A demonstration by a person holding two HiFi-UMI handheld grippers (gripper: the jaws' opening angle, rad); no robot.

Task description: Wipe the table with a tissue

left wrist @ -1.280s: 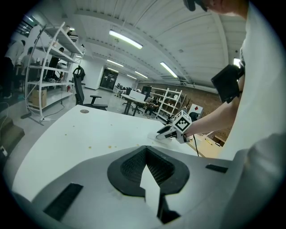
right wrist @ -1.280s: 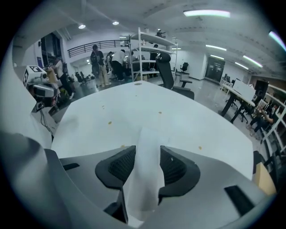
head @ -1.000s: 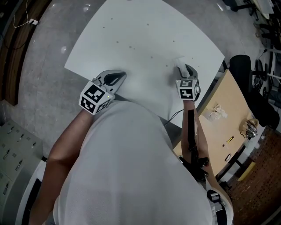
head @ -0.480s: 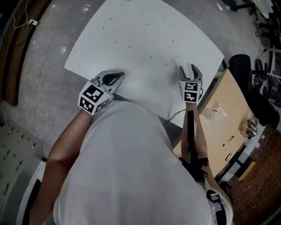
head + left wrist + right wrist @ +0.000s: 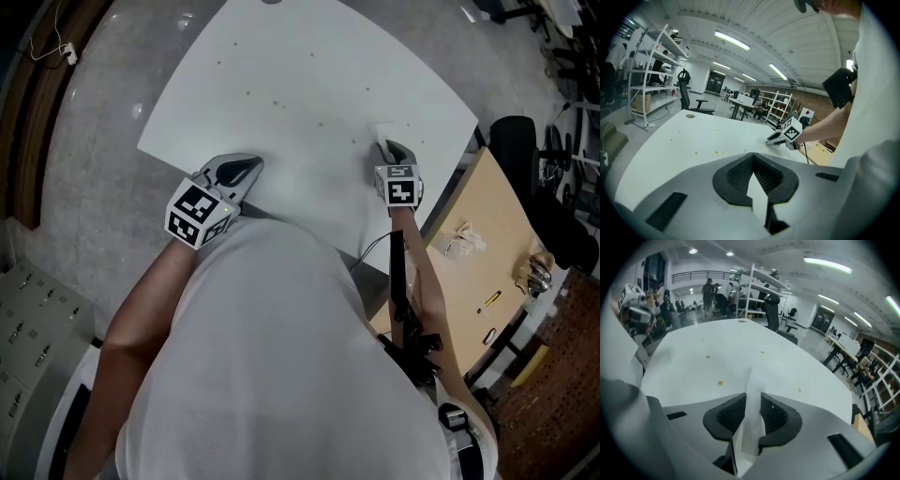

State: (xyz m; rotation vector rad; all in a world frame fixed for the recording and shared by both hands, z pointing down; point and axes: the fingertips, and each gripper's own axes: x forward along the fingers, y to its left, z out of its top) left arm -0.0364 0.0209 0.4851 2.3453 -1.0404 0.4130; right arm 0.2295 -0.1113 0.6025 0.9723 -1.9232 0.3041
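A white tissue [image 5: 382, 130] lies near the right edge of the white table [image 5: 281, 56]. My right gripper [image 5: 391, 147] points down at it. In the right gripper view the tissue [image 5: 752, 380] stands up as a folded strip between the closing jaws of the right gripper [image 5: 753, 397], and both pads touch it. Small brown spots [image 5: 720, 383] dot the tabletop ahead. My left gripper [image 5: 253, 162] rests at the table's near edge, shut with nothing held. In the left gripper view its tips [image 5: 752, 157] meet, and the right gripper [image 5: 780, 139] shows across the table.
A wooden bench [image 5: 487, 253] with a crumpled tissue [image 5: 459, 242] and small tools stands to the right. A black chair [image 5: 525, 150] is beside the table's right corner. More brown spots [image 5: 277, 101] lie mid-table. Shelving [image 5: 651, 70] stands beyond the far edge.
The right gripper's jaws spread wide around the tissue half a second ago and have since narrowed onto it, dropping slightly. The left gripper has not moved.
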